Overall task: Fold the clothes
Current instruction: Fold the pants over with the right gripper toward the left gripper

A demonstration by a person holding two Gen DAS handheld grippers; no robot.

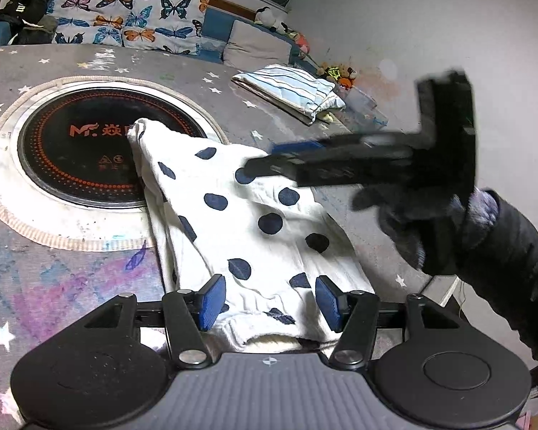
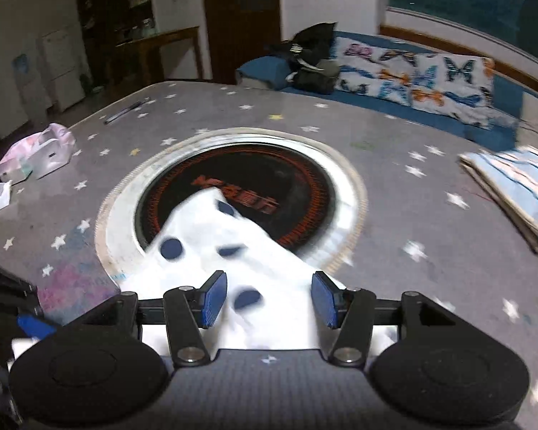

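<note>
A white garment with dark blue dots (image 1: 247,222) lies on the star-patterned table, its far end over the round black cooktop (image 1: 71,157). My left gripper (image 1: 270,302) is open, its blue pads on either side of the garment's near edge, not closed on it. My right gripper (image 2: 269,299) is open above the same garment (image 2: 211,247), which is blurred in the right wrist view. The right gripper also shows in the left wrist view (image 1: 269,159), held by a gloved hand, hovering over the garment's right side.
A folded blue-striped cloth (image 1: 290,89) lies at the table's far right, also seen in the right wrist view (image 2: 516,186). A pink-white box (image 2: 36,154) and a pen (image 2: 125,111) lie at the far left. A bench with a butterfly cushion (image 1: 125,21) runs behind the table.
</note>
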